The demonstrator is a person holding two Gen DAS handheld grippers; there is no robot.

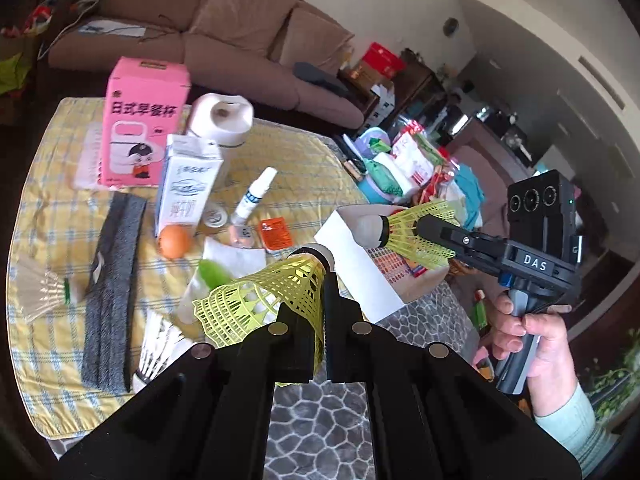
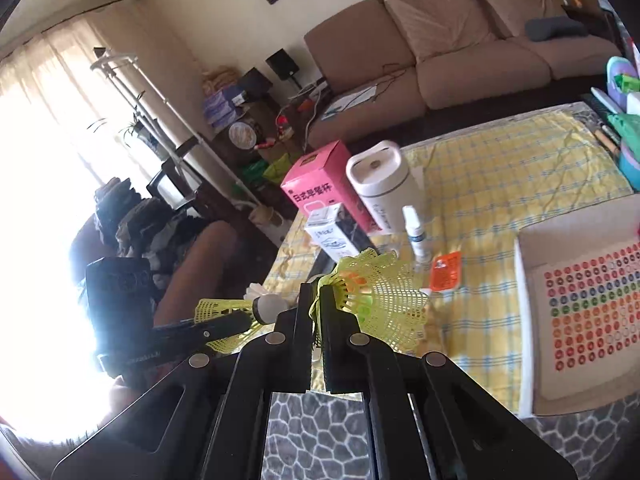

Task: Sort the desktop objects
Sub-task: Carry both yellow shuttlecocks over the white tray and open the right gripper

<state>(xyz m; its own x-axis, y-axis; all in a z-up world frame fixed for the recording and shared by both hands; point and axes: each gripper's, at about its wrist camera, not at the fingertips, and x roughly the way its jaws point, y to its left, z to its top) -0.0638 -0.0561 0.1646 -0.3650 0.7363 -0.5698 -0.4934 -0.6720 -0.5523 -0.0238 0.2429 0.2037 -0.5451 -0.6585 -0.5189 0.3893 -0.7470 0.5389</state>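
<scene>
My left gripper (image 1: 319,300) is shut on a yellow plastic shuttlecock (image 1: 264,304), held above the table with its white cork pointing away. My right gripper (image 2: 315,304) is shut on a second yellow shuttlecock (image 2: 380,300); in the left wrist view it shows as right gripper (image 1: 420,230) with shuttlecock (image 1: 416,232) over the white box (image 1: 360,276). In the right wrist view the left gripper (image 2: 240,320) holds its shuttlecock (image 2: 224,312) at the left. White feather shuttlecocks (image 1: 40,292) (image 1: 160,344) lie on the yellow cloth.
On the yellow checked cloth (image 1: 52,216) stand a pink carton (image 1: 140,120), milk carton (image 1: 188,184), white cup (image 1: 220,116), spray bottle (image 1: 254,196), orange ball (image 1: 175,241), grey band (image 1: 112,304), orange packet (image 1: 276,233). The white box (image 2: 576,304) holds a sticker sheet.
</scene>
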